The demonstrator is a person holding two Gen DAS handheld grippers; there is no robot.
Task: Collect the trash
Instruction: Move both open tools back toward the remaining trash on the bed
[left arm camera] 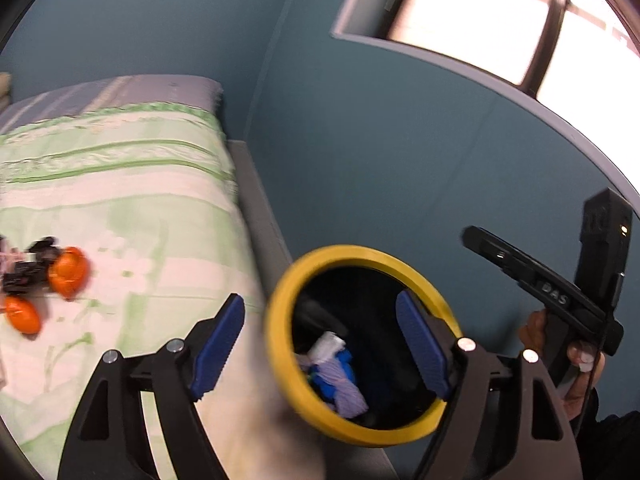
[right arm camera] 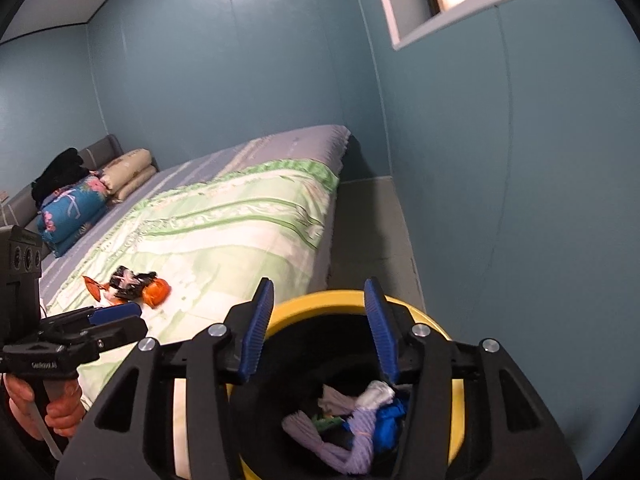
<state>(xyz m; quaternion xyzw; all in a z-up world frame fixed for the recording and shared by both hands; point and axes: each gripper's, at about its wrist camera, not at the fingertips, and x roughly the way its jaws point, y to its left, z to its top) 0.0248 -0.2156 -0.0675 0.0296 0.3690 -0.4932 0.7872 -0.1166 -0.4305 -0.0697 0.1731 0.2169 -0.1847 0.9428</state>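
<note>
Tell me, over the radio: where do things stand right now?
Both tongs open, empty: left, right over the yellow-rimmed bin. Wrappers inside. Orange and black trash left on bed. Nothing blocking.

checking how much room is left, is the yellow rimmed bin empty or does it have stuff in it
Not empty. The yellow-rimmed bin holds crumpled lilac, white and blue scraps at its bottom; much of the dark interior above them is free.

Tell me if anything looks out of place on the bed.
Yes. A small heap of orange and black wrappers lies loose on the green quilt, apart from the folded bedding at the headboard. It looks like trash not yet in the yellow-rimmed bin, which already holds scraps.
</note>
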